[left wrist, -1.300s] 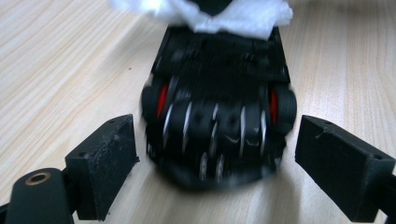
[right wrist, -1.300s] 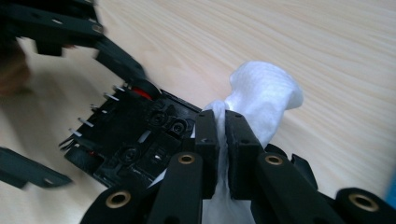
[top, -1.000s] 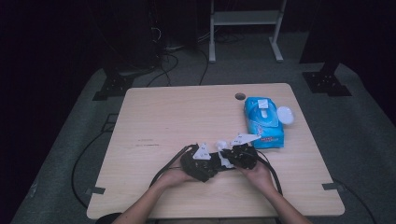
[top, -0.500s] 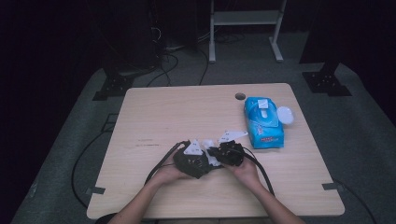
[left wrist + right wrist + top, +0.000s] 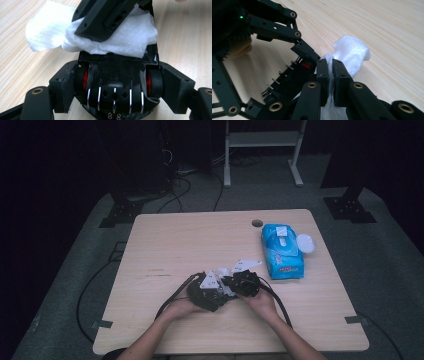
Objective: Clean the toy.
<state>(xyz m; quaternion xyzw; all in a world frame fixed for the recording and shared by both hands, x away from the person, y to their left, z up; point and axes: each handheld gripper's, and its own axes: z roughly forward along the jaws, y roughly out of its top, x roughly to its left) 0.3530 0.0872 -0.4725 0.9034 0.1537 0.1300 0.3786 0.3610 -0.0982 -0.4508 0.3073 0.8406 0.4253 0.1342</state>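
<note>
Both tools meet: right tool (image 5: 331,75) pinches wipe (image 5: 352,53) (left tool (image 5: 204,292) alongside).

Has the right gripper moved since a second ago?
Yes. The right gripper, shut on a white wipe, has slid left, away from the blue wipe pack, up against the left gripper.

tongs: left (image 5: 216,281), right (image 5: 235,281) touching | wipes pack (image 5: 282,251) right
</note>
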